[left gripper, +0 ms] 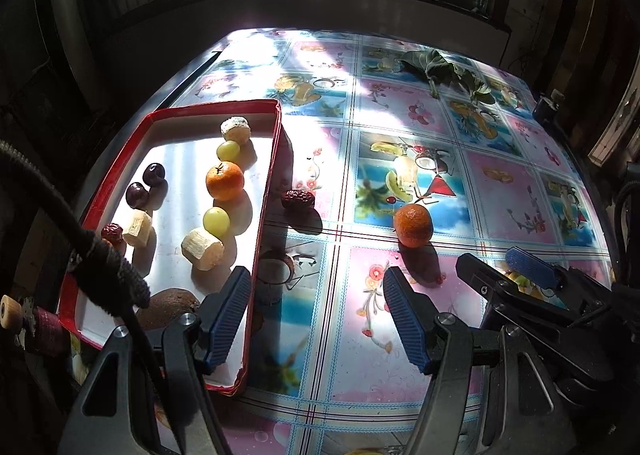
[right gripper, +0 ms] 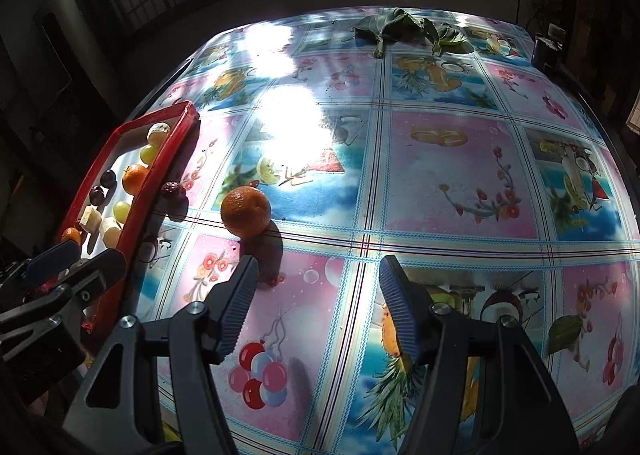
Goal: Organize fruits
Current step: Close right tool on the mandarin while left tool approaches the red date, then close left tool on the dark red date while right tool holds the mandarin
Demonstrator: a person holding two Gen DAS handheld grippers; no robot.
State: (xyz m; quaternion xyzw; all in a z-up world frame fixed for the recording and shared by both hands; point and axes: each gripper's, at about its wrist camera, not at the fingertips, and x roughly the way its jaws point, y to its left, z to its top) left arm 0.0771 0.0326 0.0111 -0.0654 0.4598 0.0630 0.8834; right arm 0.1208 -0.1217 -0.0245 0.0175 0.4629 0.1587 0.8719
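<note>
Red tray, white inside; orange mandarin; dark red date; pink-blue fruit-print tablecloth; blue pads.

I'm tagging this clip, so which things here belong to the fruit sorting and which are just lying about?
Belongs:
red tray
loose orange
red date beside the tray
fruit already in the tray

Lying about:
green leaves
dark container at the table's far corner

Harsh window sunlight, glare on tablecloth, dark fisheye-warped edges.
</note>
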